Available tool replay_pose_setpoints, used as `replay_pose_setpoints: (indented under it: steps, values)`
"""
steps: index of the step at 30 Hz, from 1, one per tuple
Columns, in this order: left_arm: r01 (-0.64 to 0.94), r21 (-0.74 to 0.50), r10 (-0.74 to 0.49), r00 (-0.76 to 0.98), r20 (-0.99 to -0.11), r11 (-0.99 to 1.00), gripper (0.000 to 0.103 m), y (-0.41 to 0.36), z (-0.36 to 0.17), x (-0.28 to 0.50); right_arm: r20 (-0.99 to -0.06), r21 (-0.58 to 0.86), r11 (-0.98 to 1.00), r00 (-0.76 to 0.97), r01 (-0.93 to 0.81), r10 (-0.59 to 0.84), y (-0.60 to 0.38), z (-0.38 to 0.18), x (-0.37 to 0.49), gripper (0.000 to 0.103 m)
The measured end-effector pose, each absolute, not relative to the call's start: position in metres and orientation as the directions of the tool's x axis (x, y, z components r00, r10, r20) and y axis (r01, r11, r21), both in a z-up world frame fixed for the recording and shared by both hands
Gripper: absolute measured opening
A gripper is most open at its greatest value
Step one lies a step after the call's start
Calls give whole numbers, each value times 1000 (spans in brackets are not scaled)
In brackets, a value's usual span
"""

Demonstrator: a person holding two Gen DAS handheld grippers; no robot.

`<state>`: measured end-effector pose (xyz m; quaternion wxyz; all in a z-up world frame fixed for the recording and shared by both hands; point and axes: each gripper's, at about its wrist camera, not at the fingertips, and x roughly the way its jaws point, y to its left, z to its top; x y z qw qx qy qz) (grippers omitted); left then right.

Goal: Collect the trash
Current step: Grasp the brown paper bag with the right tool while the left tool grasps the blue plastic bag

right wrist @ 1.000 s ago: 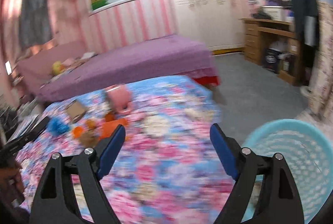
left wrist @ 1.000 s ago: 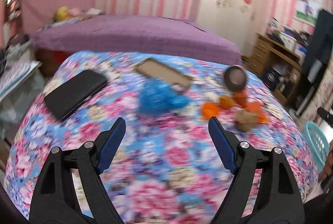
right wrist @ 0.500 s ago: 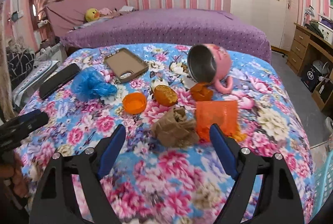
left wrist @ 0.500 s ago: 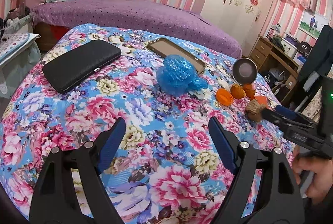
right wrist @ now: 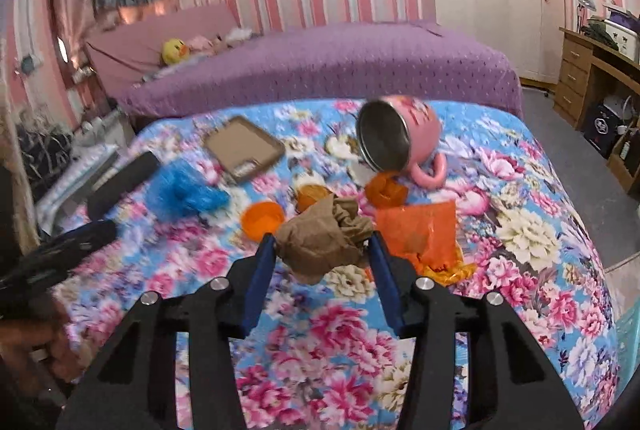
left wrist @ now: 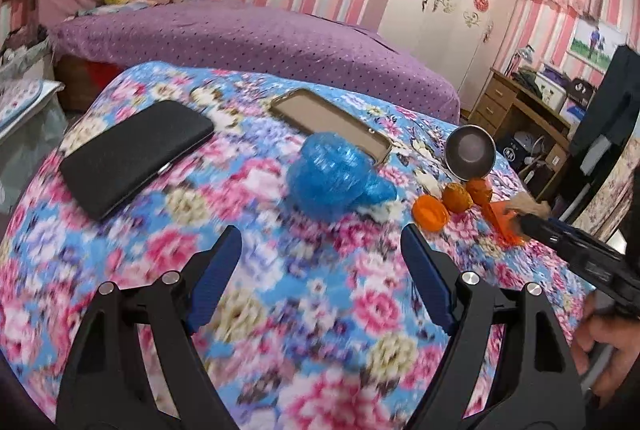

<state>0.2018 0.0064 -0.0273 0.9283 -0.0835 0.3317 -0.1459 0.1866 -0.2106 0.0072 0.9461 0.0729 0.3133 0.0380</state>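
A right gripper (right wrist: 322, 244) closes narrowly around a crumpled brown paper wad (right wrist: 324, 234) on a floral-covered table (right wrist: 520, 250); whether the pads already bite cannot be told. The left gripper (left wrist: 322, 244) hangs wide and empty, a blue plastic bag (left wrist: 334, 174) at its 12 o'clock. The step in hand appears to be the first pick-up; the next move likely calls for a firm squeeze, a lift, and a carry to the turquoise basket (right wrist: 628, 334) at the right view's 4 o'clock edge. Counted on the cloth: one wad, one blue bag, one orange wrapper (right wrist: 424, 230) at the wad's 3 o'clock, three orange peel pieces, the nearest (right wrist: 262, 218) at its 9 o'clock, one tipped pink mug (right wrist: 416, 130), one phone case (right wrist: 244, 148) and one black wallet (left wrist: 136, 154).
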Motion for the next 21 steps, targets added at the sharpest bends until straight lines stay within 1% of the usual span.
replay_pose_setpoints:
  steps: [3, 7, 9, 10, 11, 13, 14, 21]
  values:
    - [217, -220, -309, 721, -620, 951, 79, -10, -30, 216, -576, 145, 989, 809, -34, 113, -214, 11, 187, 48]
    - [218, -200, -296, 716, -632, 955, 79, -23, -31, 237, -567, 157, 988, 818, -11, 99, -232, 12, 187, 48]
    - [225, -204, -304, 712, -633, 953, 64, -25, -31, 246, -571, 171, 985, 815, 0, 99, -242, 12, 188, 48]
    - [231, -210, -313, 700, -642, 950, 45, -25, -33, 251, -572, 174, 985, 814, 2, 100, -244, 11, 188, 48]
    - [235, -217, -320, 687, -652, 948, 23, -25, -35, 254, -574, 179, 984, 813, 2, 102, -246, 10, 188, 48]
    - [233, -243, -336, 662, -669, 942, 3, -23, -42, 259, -575, 186, 982, 811, -3, 112, -249, 10, 189, 48]
    - [234, -248, -341, 669, -661, 940, 0, -22, -40, 257, -575, 182, 983, 811, -7, 112, -249, 9, 188, 48]
    - [255, -262, -361, 749, -555, 931, 0, -9, -15, 211, -577, 183, 983, 808, -19, 123, -250, 7, 178, 48]
